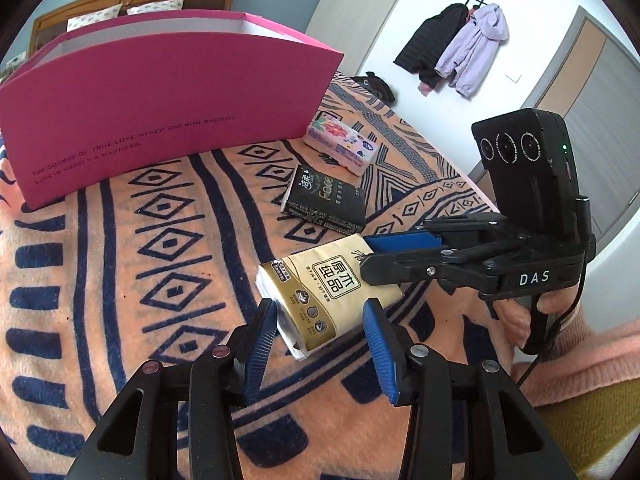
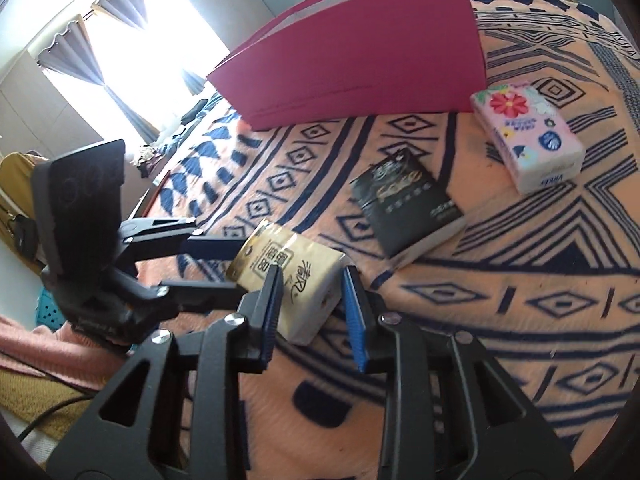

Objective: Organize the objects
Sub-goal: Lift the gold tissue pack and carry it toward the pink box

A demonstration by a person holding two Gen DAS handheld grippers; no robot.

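Note:
A tan tissue pack [image 1: 320,292] lies on the patterned blanket [image 1: 120,240]. My left gripper [image 1: 322,346] is open and straddles the pack's near end. Its left pad [image 1: 262,344] sits at the pack's edge, and a thin gap shows at the right pad [image 1: 380,352]. My right gripper [image 1: 370,256] reaches in from the right over the pack's far end. In the right wrist view the tan tissue pack [image 2: 308,292] sits tilted between the open right gripper [image 2: 312,312] pads, which stand close beside it. The left gripper [image 2: 224,266] flanks its other end. A pink open box [image 1: 160,100] stands behind.
A black tissue pack [image 1: 324,200] and a floral pink-white pack [image 1: 340,142] lie on the blanket between the tan pack and the box. A person's hand [image 1: 520,320] holds the right gripper's handle. Jackets [image 1: 456,48] hang on the far wall.

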